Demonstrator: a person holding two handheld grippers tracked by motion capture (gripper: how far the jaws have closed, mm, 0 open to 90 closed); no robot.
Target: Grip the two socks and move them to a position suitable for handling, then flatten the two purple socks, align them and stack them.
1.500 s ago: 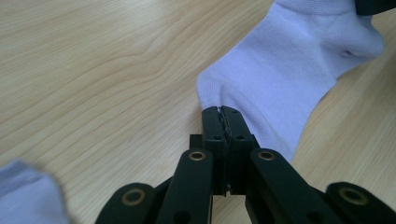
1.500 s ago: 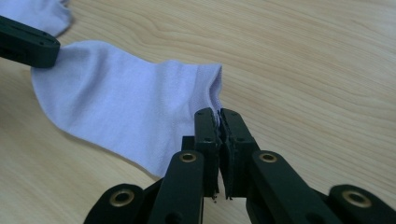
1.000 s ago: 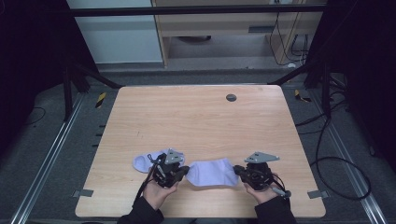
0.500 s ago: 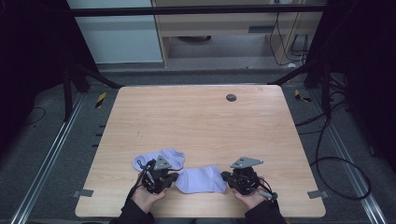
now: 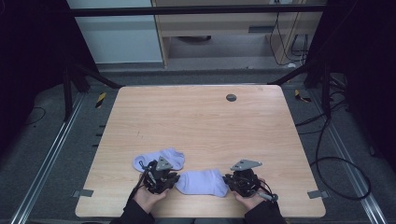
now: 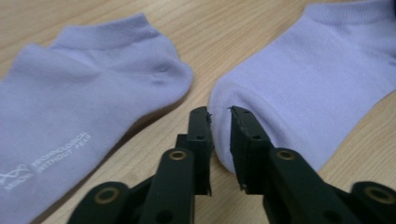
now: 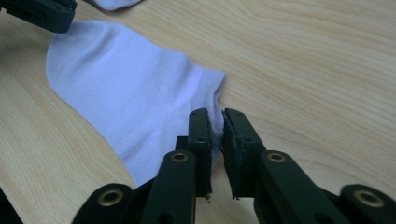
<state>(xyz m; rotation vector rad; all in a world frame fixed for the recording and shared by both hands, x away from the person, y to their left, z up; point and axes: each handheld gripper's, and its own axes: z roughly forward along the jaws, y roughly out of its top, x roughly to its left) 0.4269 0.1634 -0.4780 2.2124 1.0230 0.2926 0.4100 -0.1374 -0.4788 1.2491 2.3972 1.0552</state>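
Note:
A lavender ankle sock (image 5: pixel 201 183) lies flat near the table's front edge, stretched between my two grippers. My left gripper (image 5: pixel 174 180) is at its toe end. In the left gripper view its jaws (image 6: pixel 219 114) have just been opening and stand slightly apart, with the sock's toe (image 6: pixel 317 70) at their tips. My right gripper (image 5: pixel 228 182) is at the cuff end. Its jaws (image 7: pixel 219 115) have also just been opening, and the cuff edge of the sock (image 7: pixel 130 84) lies loose in the narrow gap. A second matching sock (image 5: pixel 175 156) (image 6: pixel 84 84) lies just behind the left gripper.
The wooden table (image 5: pixel 201 126) has a dark round grommet (image 5: pixel 230 97) at its far side. Both hands sit close to the front edge. Grey tape tabs (image 5: pixel 315 194) mark the front corners. Cables (image 5: pixel 336 163) trail on the floor to the right.
Both hands came down and toward the front edge with the sock, which now rests flat on the table. Both pairs of jaws have parted from it.

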